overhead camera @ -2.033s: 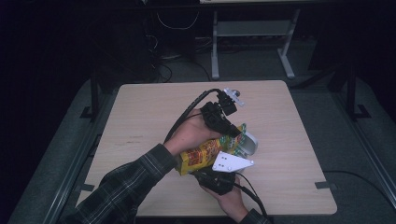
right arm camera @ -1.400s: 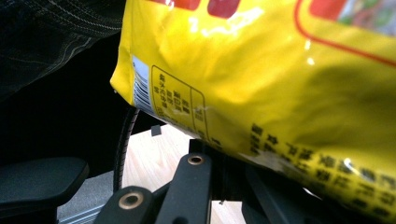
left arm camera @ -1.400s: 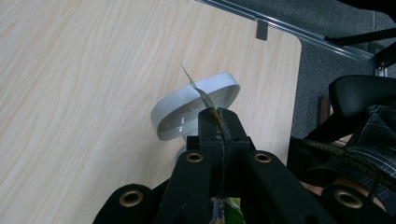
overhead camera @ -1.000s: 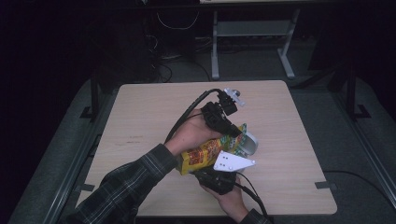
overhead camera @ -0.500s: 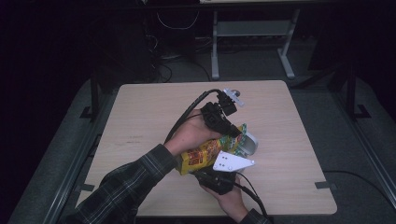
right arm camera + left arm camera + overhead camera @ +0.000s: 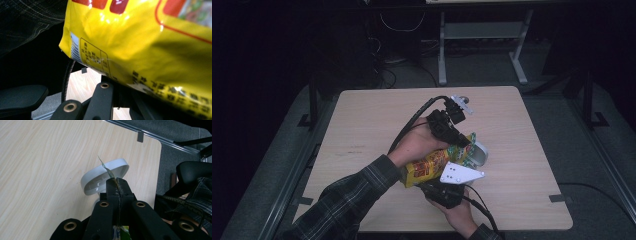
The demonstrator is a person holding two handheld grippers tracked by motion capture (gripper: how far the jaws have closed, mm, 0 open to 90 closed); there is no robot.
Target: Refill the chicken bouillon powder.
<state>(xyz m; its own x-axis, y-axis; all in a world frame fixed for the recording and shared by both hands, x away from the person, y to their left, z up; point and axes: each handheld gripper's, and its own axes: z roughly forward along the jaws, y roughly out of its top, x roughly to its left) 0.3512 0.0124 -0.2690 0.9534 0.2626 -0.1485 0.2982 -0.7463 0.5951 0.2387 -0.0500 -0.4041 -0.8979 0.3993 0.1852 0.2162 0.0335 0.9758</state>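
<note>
Yellow snack packet (image 6: pixel 429 167) hangs above the desk (image 6: pixel 362 125), its long axis slanting from the person's near side down toward a white bowl (image 6: pixel 479 156) at its far end. The left gripper (image 6: pixel 460 141) pinches the packet's top edge directly over the bowl, fingers pressed together on the film. The right gripper (image 6: pixel 447 186) clamps the packet's lower edge from beneath.

Yellow packet (image 6: pixel 428 169), white bowl (image 6: pixel 105 177), plaid sleeve (image 6: pixel 347 200)
</note>
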